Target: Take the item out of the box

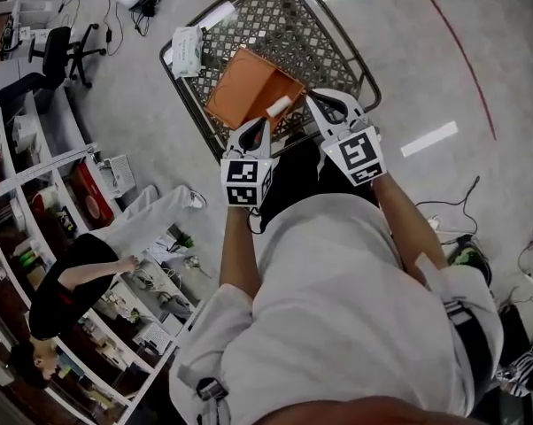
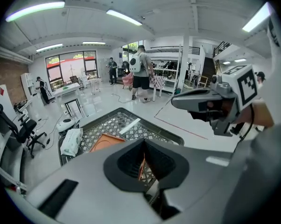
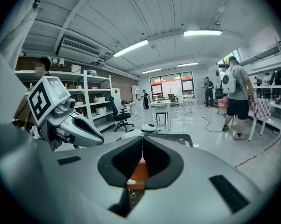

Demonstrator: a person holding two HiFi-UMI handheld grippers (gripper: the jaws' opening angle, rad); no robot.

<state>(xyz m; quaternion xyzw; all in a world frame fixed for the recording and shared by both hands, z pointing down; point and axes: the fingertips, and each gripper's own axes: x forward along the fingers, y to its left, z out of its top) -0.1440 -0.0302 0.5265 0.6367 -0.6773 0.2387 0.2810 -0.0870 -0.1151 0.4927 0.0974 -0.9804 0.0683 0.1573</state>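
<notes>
An open orange box (image 1: 244, 87) lies in a wire-mesh cart (image 1: 366, 65). A small white item (image 1: 280, 106) rests at the box's near corner. My left gripper (image 1: 258, 126) hangs over the cart's near rim, just short of the box, with its jaws shut and nothing between them. My right gripper (image 1: 313, 98) is beside it at the box's near right corner, close to the white item, its jaws also touching. In the left gripper view the box (image 2: 103, 143) shows just past the shut jaws (image 2: 144, 142). In the right gripper view the box (image 3: 139, 171) shows through the jaw gap (image 3: 143, 139).
A white soft packet (image 1: 187, 50) lies in the cart's far left corner. Shelving (image 1: 36, 193) and a person in black (image 1: 72, 282) are at the left. An office chair (image 1: 63, 47) stands beyond. Cables (image 1: 452, 206) trail on the floor at right. People (image 2: 141, 73) stand far off.
</notes>
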